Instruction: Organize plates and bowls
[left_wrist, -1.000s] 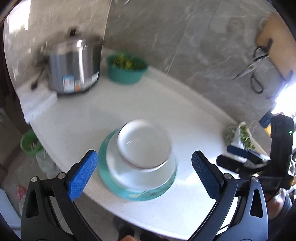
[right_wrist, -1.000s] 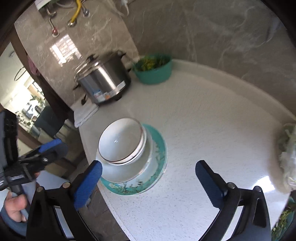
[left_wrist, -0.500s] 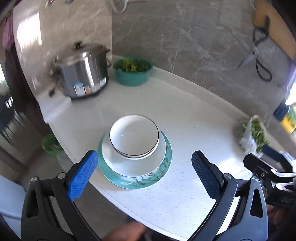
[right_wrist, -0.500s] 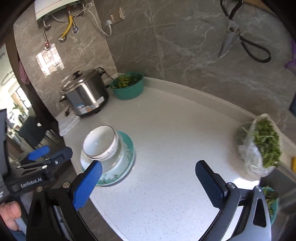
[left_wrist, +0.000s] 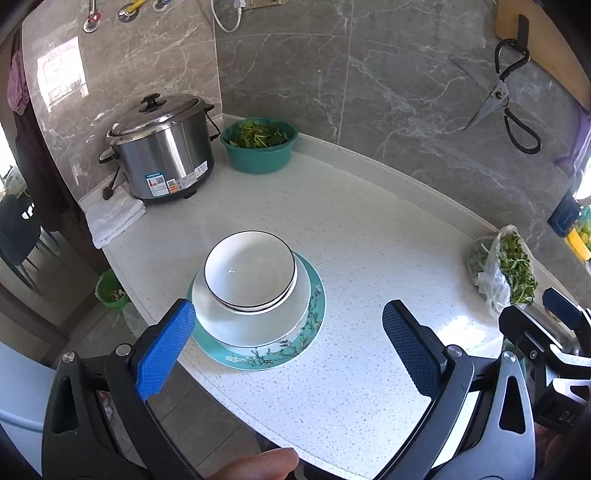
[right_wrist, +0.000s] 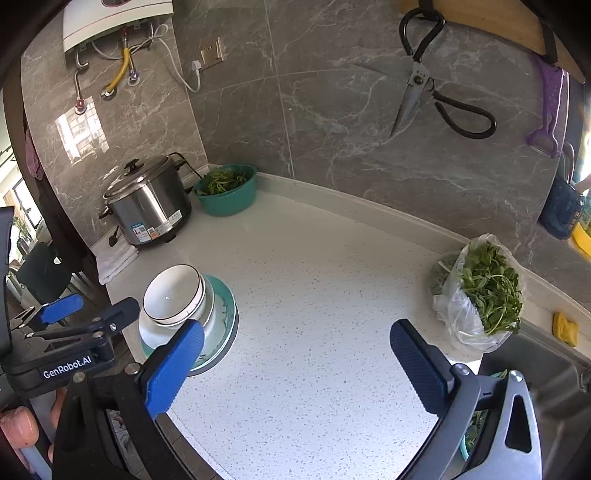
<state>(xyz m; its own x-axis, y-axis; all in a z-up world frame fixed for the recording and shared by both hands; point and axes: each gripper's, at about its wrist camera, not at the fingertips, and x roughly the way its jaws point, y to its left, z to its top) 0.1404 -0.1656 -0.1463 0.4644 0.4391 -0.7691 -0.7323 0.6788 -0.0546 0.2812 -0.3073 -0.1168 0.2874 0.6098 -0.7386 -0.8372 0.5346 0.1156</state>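
A stack stands near the counter's front left edge: a teal flowered plate (left_wrist: 314, 314) at the bottom, a white plate (left_wrist: 255, 321) on it, and white bowls with a dark rim (left_wrist: 251, 269) on top. In the right wrist view the bowls (right_wrist: 173, 295) and teal plate (right_wrist: 229, 317) lie at the left. My left gripper (left_wrist: 288, 350) hangs open above and in front of the stack, holding nothing. My right gripper (right_wrist: 295, 358) is open over bare counter to the right of the stack, also holding nothing. The left gripper's body (right_wrist: 66, 354) shows in the right wrist view.
A steel rice cooker (left_wrist: 162, 147) and a teal basin of greens (left_wrist: 260, 146) stand at the back left, with a folded white towel (left_wrist: 114, 218) beside the cooker. A bag of greens (left_wrist: 502, 266) lies at the right. Scissors (left_wrist: 506, 96) hang on the wall. A sink (right_wrist: 535, 369) lies far right.
Both grippers have pulled back and risen away from the stack, so it looks smaller and more of the counter and wall shows. The stack itself has not moved.
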